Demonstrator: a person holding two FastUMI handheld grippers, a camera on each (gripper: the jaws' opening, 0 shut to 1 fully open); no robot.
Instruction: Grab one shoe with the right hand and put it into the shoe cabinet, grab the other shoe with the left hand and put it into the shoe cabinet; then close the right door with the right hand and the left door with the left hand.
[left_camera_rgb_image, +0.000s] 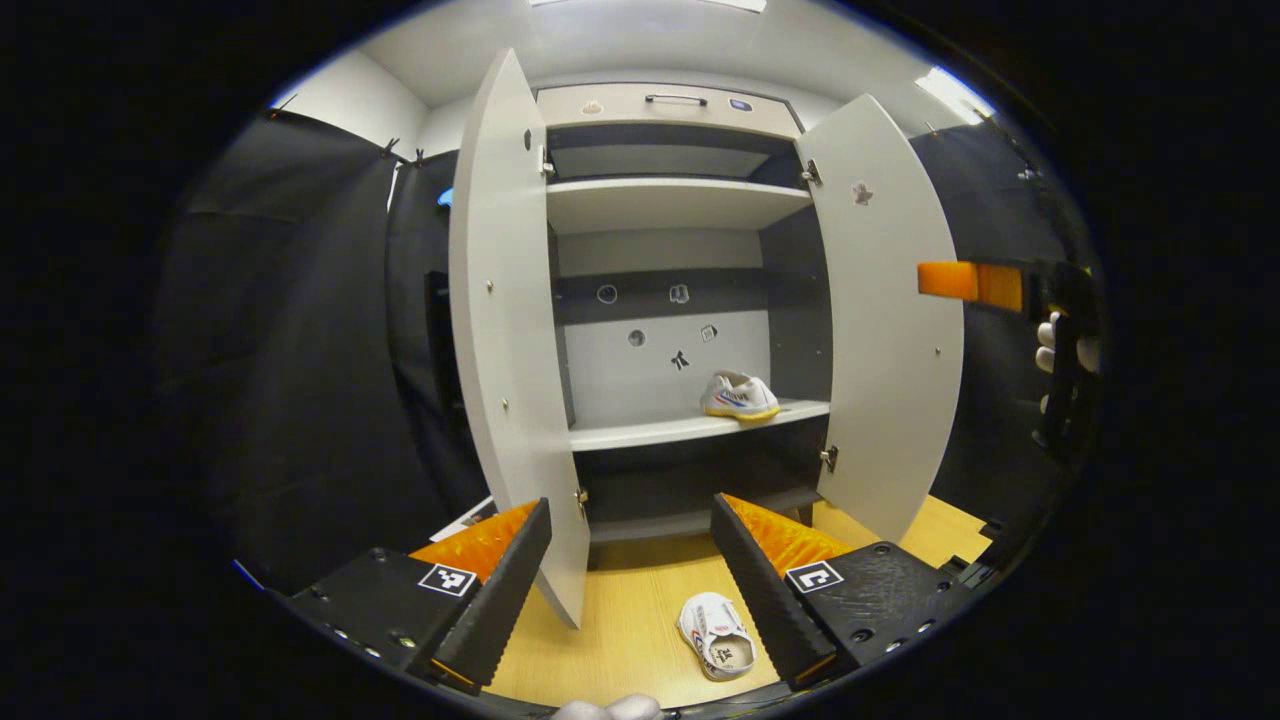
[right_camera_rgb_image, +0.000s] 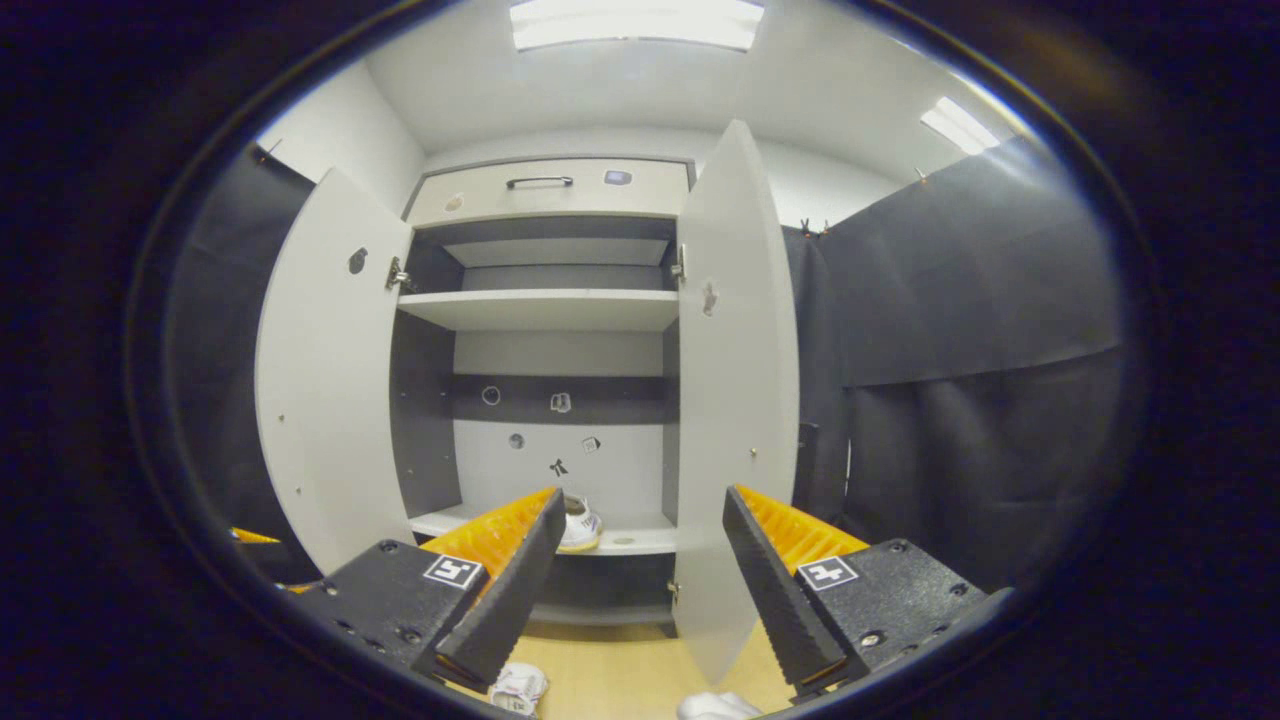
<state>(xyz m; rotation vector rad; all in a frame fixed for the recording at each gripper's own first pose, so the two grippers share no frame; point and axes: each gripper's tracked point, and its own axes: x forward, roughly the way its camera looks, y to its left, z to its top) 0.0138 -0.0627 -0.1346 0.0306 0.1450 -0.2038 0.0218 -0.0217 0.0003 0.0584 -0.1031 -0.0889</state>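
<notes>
A white shoe with a yellow sole (left_camera_rgb_image: 739, 396) rests on the cabinet's middle shelf (left_camera_rgb_image: 640, 432), toward its right end; in the right gripper view this shoe (right_camera_rgb_image: 579, 524) peeks out beside my finger. The second white shoe (left_camera_rgb_image: 716, 635) lies on the wooden floor in front of the cabinet, between my left gripper's (left_camera_rgb_image: 630, 590) open fingers but below them. That floor shoe (right_camera_rgb_image: 518, 687) appears at the bottom of the right gripper view. My right gripper (right_camera_rgb_image: 640, 590) is open and holds nothing. Both cabinet doors, left (left_camera_rgb_image: 505, 320) and right (left_camera_rgb_image: 885, 310), stand wide open.
The other gripper (left_camera_rgb_image: 985, 285), held by a gloved hand (left_camera_rgb_image: 1050, 340), juts in at the right edge beside the right door. The upper shelf (left_camera_rgb_image: 670, 200) is bare, with a drawer (left_camera_rgb_image: 660, 105) above it. Black cloth walls flank the cabinet. The right door's edge (right_camera_rgb_image: 735, 400) stands just ahead of my right gripper.
</notes>
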